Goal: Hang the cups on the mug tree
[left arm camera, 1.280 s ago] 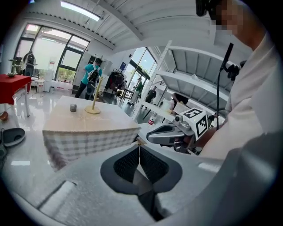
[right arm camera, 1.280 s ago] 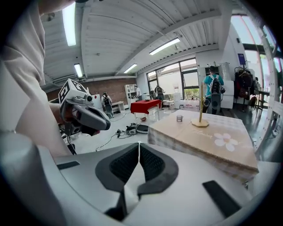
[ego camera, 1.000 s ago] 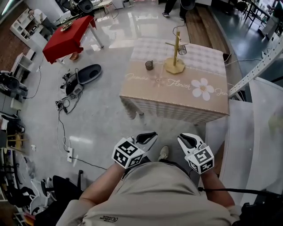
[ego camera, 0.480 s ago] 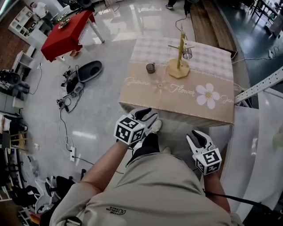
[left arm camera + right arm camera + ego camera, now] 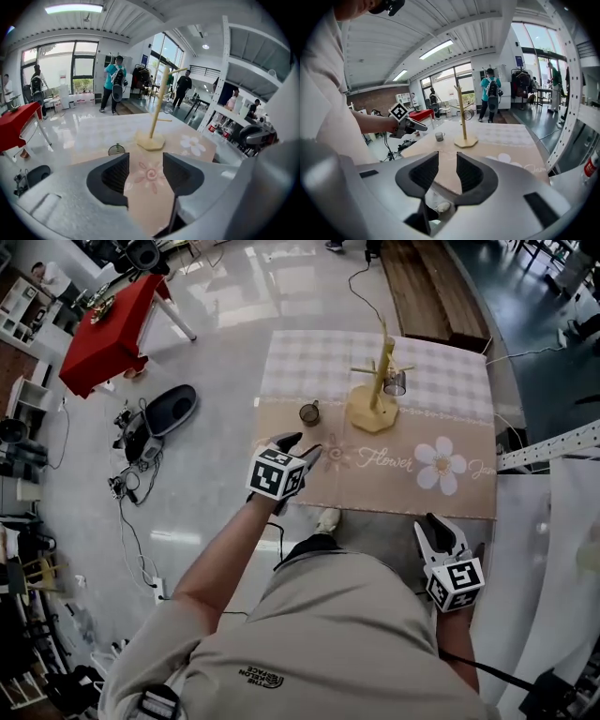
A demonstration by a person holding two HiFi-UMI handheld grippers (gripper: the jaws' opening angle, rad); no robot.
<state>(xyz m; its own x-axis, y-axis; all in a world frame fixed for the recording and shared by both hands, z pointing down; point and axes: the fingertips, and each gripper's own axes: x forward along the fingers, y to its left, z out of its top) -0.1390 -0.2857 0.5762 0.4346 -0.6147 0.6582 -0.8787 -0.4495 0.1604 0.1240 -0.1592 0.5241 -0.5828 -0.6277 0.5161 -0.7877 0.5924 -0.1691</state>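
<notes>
The wooden mug tree (image 5: 375, 390) stands on the tan flower-print table (image 5: 403, 479). One glass cup (image 5: 395, 383) hangs on a right-hand peg. A second small cup (image 5: 309, 413) sits on the cloth left of the tree. My left gripper (image 5: 302, 448) hovers over the table's near-left edge, short of that cup, its jaws opening with nothing between them. In the left gripper view the cup (image 5: 116, 150) and tree (image 5: 154, 126) lie ahead. My right gripper (image 5: 442, 526) hangs low by the person's hip, off the table, jaws opening and empty. Its view shows the tree (image 5: 464, 126) and cup (image 5: 439, 136).
A red-covered table (image 5: 103, 320) stands far left, with a black case and cables (image 5: 155, 418) on the floor between. A white metal rack (image 5: 553, 442) runs along the right. Several people (image 5: 115, 82) stand in the background.
The person has walked up to the table. My left gripper moved forward over its near edge. Both sets of jaws have spread apart.
</notes>
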